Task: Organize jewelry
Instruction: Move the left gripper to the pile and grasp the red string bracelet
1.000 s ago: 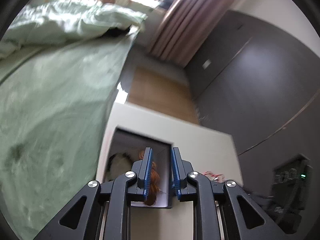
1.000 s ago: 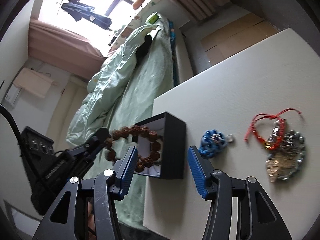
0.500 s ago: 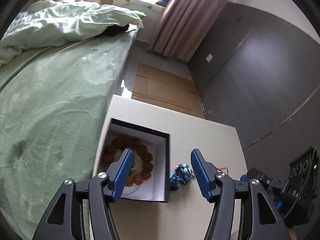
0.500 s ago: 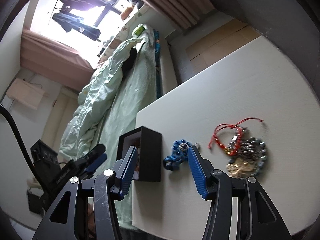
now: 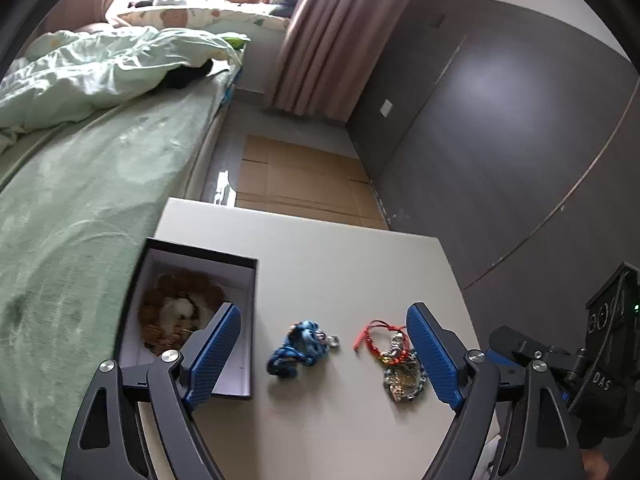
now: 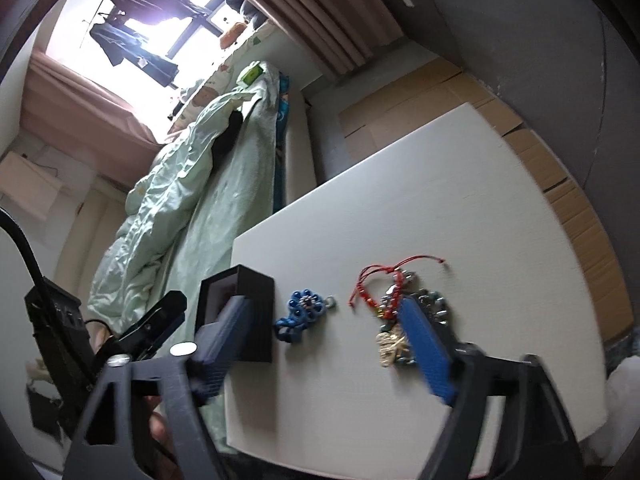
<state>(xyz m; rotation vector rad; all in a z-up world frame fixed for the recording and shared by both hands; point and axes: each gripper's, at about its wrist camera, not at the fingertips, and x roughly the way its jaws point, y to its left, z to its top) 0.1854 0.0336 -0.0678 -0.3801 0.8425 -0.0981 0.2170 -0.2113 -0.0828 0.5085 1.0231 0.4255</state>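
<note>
**A:** Your left gripper is spread wide and holds nothing, hovering over the near edge of the table. Why so wide?

**B:** So you can come down around a loose piece. The blue knotted charm lies right between your fingers, just beside the black box.

**A:** And your right gripper?

**B:** Also wide apart and empty, facing the same row of jewelry. One finger overlaps the box in its view, the other covers part of the heap of metal chains.

**A:** What's in the box?

**B:** The brown bead bracelet, coiled flat on the white lining. That piece looks sorted.

**A:** What's left?

**B:** The charm, the red cord bracelet and the chains touching it, all on the bare table. You'd likely take the charm first; it lies alone, while the cord and chains may drag each other.
</note>
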